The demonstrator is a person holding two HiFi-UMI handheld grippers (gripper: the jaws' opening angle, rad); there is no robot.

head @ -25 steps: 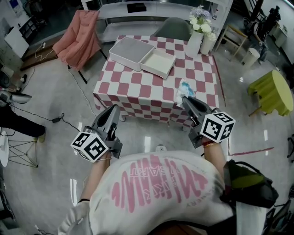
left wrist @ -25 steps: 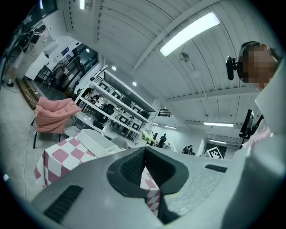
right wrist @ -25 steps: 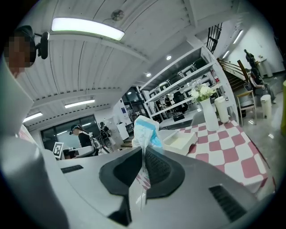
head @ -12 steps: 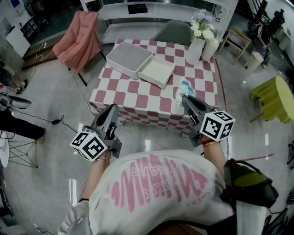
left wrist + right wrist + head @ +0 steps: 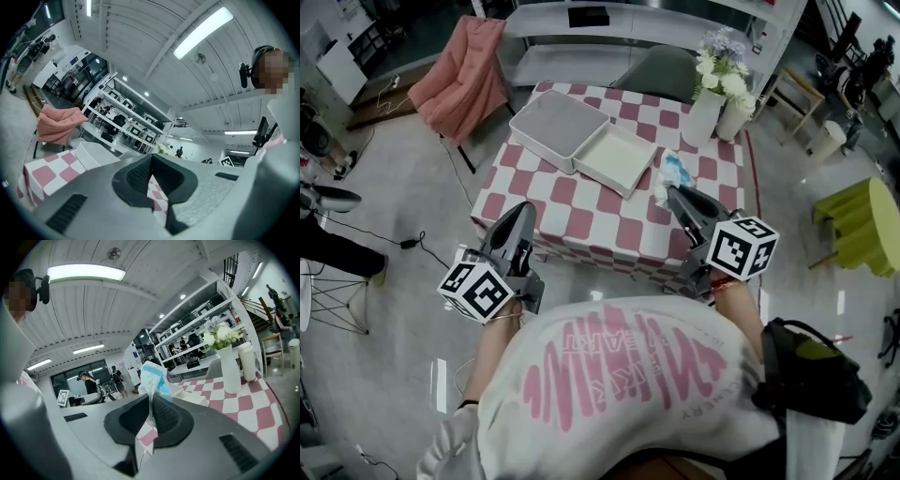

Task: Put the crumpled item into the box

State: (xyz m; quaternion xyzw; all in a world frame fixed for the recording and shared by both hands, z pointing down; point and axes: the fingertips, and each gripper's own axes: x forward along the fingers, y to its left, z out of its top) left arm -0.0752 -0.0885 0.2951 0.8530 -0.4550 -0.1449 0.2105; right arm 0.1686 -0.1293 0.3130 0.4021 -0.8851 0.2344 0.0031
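Checked table (image 5: pixel 581 220) with white box (image 5: pixel 614 161), grey floor (image 5: pixel 412 309)

The tongs (image 5: pixel 150 404) pinch a crumpled white-and-blue item (image 5: pixel 152 376), possibly a tissue. Behind, a white vase (image 5: pixel 229 373) of flowers (image 5: pixel 220 333) stands on a pink-checked tabletop (image 5: pixel 248 404).

Readable text: none found.
We note pink lettering on the person's shirt (image 5: pixel 628 394), upside down, not legible.

Crumpled white-and-blue item (image 5: pixel 673 173) clamped in right tool (image 5: pixel 672 192); open white box (image 5: pixel 616 160) on table (image 5: pixel 581 220).
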